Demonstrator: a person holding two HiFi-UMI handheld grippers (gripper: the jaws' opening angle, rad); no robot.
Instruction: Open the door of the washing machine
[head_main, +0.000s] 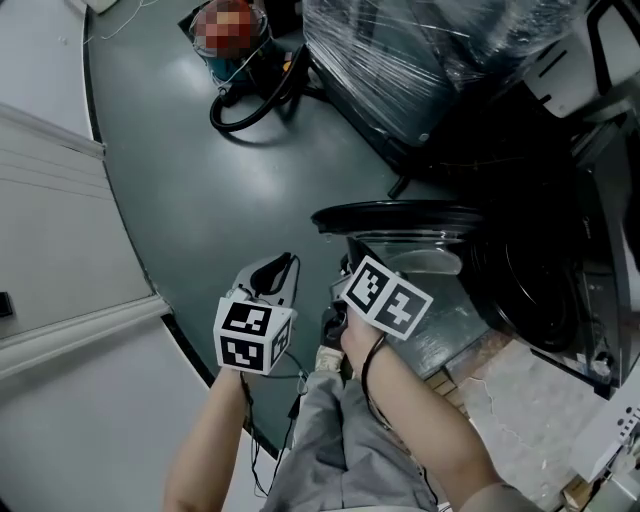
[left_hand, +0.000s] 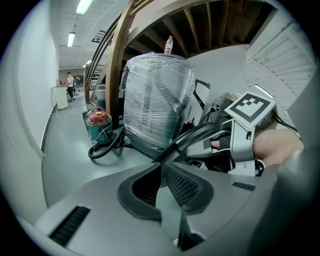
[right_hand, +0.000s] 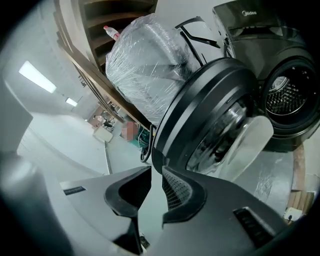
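The dark washing machine (right_hand: 260, 45) stands at the right with its drum opening (right_hand: 290, 97) uncovered. Its round door (right_hand: 210, 115) is swung wide open, the glass bowl (right_hand: 250, 142) facing me; in the head view the door (head_main: 400, 215) shows edge-on above my hands. My right gripper (right_hand: 156, 170) sits just short of the door rim, jaws a narrow gap apart with nothing between them; its marker cube (head_main: 390, 298) shows in the head view. My left gripper (left_hand: 162, 165) hangs beside it to the left, jaws together and empty, over the floor.
A large load wrapped in plastic film (head_main: 430, 60) stands beyond the door. A red vacuum cleaner (left_hand: 97, 120) with a black hose (head_main: 255, 100) sits on the grey floor. White panels (head_main: 50, 200) are at the left. Foil sheet (head_main: 470, 330) lies before the machine.
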